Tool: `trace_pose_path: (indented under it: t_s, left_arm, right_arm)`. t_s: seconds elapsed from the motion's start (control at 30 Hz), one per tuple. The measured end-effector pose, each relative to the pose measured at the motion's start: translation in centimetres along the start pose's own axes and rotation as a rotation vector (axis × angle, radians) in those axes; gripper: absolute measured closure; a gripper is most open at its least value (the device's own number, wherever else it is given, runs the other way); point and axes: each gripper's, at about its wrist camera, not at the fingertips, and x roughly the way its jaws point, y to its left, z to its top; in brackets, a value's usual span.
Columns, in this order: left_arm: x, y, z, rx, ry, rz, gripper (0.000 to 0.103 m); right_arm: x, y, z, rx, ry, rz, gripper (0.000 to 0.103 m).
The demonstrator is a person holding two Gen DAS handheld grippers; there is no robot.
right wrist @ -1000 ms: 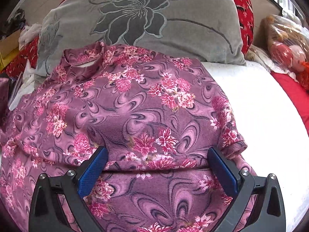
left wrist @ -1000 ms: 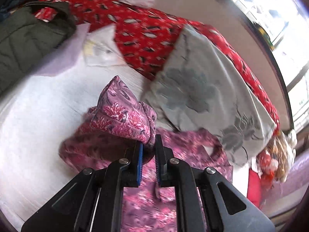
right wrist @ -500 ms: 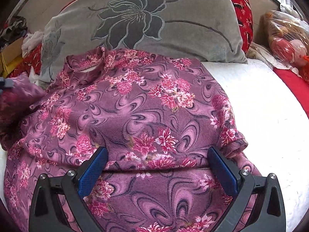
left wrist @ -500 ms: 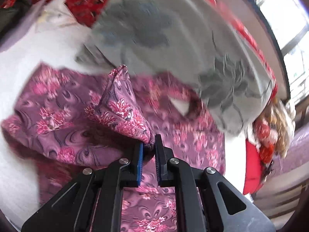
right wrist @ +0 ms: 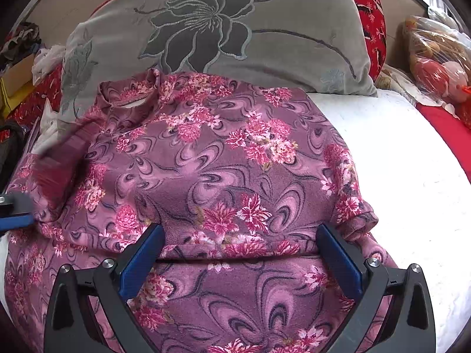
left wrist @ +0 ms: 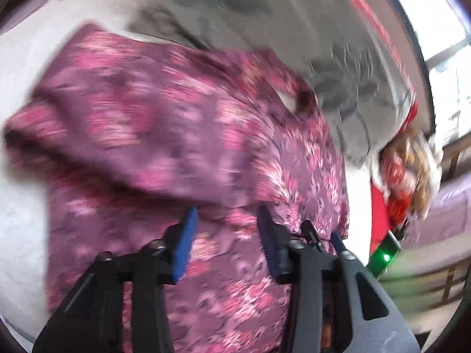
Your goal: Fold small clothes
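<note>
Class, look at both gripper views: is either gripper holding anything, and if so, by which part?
Nothing is held. The left gripper has just been opening, its jaws apart over the purple floral fleece top. The right gripper stands wide open above that top's folded hem.

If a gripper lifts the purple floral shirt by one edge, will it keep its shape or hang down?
The purple floral shirt would probably droop: it lies in soft folds. Its fuzzy surface suggests it would grip the pads rather than slip.

The garment (right wrist: 223,170) is mauve-purple with dark swirls and clusters of pink and magenta flowers. The pillow (right wrist: 265,29) behind it is grey with a large charcoal flower on a thin stem. The bed (right wrist: 397,153) sheet is white. The cushion (right wrist: 371,14) is red with small pale marks. The gripper pads (right wrist: 141,259) are blue on black fingers.
</note>
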Motion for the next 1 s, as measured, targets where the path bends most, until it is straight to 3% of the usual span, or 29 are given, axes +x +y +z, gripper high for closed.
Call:
trace_pose_path:
  t_s: [0.1, 0.2, 0.37, 0.53, 0.57, 0.6, 0.77, 1.0]
  left_arm:
    - [-1.6, 3.5, -0.4, -0.076, -0.027, -0.008, 0.06]
    - [-0.7, 6.3, -0.8, -0.138, 0.001, 0.013, 0.06]
    - [0.3, 8.6, -1.4, -0.208, 0.012, -0.045, 0.06]
    - [0.4, 8.0, -1.2, -0.15, 0.022, -0.023, 0.06]
    - [0.9, 7.6, -1.0, -0.141, 0.022, -0.019, 0.06]
    - [1.0, 7.5, -1.0, -0.136, 0.023, -0.017, 0.06]
    - [1.1, 7.9, -0.7, -0.153, 0.029, -0.03, 0.06]
    - [1.2, 8.3, -0.6, -0.169, 0.03, -0.032, 0.06]
  right_arm:
    - [-1.0, 0.0, 1.4, 0.074, -0.005, 0.097, 0.002]
    - [-1.2, 1.1, 3.0, 0.145, 0.006, 0.208, 0.002]
    - [0.6, 5.8, 4.4, 0.085, 0.048, 0.284, 0.008]
    - [1.6, 10.4, 4.7, -0.048, 0.062, 0.315, 0.054]
    - [1.6, 10.9, 4.9, -0.067, 0.069, 0.325, 0.081]
    - [1.4, 11.1, 5.2, -0.078, 0.071, 0.327, 0.095]
    - [-1.1, 8.7, 6.3, -0.047, -0.018, 0.361, 0.096]
    - [-2.8, 2.3, 8.0, 0.044, -0.083, 0.3, 0.096]
